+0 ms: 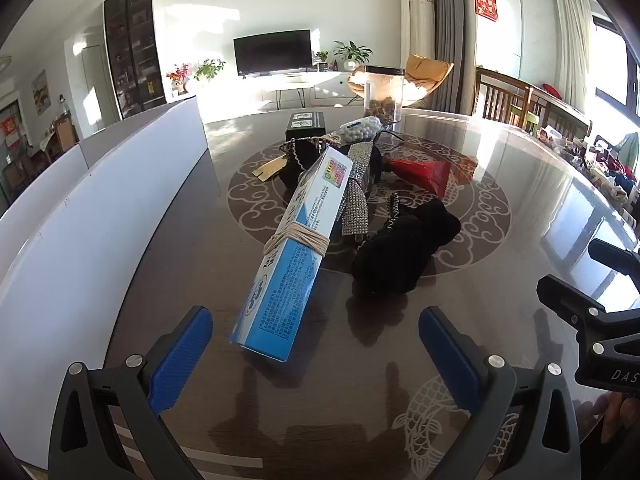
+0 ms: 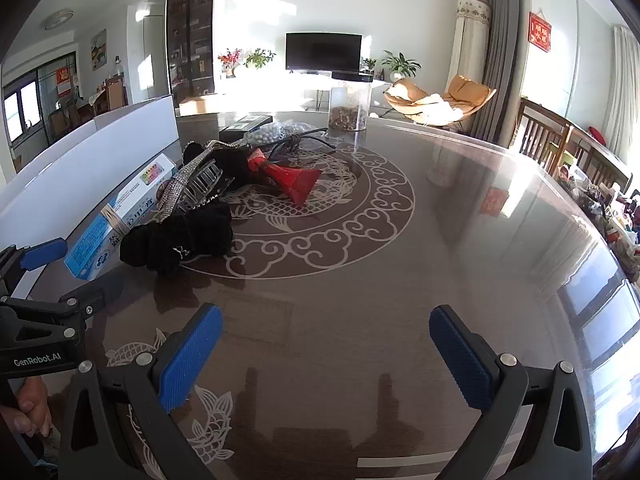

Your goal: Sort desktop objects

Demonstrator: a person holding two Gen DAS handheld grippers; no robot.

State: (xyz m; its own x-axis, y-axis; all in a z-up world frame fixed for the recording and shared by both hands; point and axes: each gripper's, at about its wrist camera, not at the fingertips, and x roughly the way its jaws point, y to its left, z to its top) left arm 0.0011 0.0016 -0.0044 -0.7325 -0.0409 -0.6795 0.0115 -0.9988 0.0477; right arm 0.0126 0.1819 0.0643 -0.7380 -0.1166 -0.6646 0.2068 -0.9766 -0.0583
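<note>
Clutter for sorting sits in one heap on the desk (image 2: pixel 360 240), over the round scroll pattern in the desktop. Counted: one blue and white carton (image 1: pixel 294 248) bound with a band of pale string, one rhinestone strap (image 1: pixel 356 200) lying over the carton's far end, one clear claw hair clip (image 2: pixel 204 184), one red tassel (image 2: pixel 298 182), one bag of small white beads (image 1: pixel 366 128), one flat black box (image 1: pixel 306 124), and two black fuzzy bundles (image 1: pixel 400 256). In the left wrist view, one bundle lies at 3 o'clock of the carton, touching it, the other at the heap's 12 o'clock under the strap.

One clear canister with a dark lid (image 2: pixel 350 102) stands upright at 12 o'clock of the heap, near the desk's far edge. Its lower part holds brownish bits too small to identify; the upper part looks pale and I cannot tell what fills it. The bead bag holds many white beads, too many to count.

White panels (image 1: pixel 100 208) stand along the desk at 9 o'clock of the heap.

Left hand-held gripper (image 1: pixel 316 352) has its jaws wide apart, holding nothing, the carton's near end just ahead between them. Right hand-held gripper (image 2: pixel 326 352) is also spread apart and empty, over bare desk at 5 o'clock of the heap.
</note>
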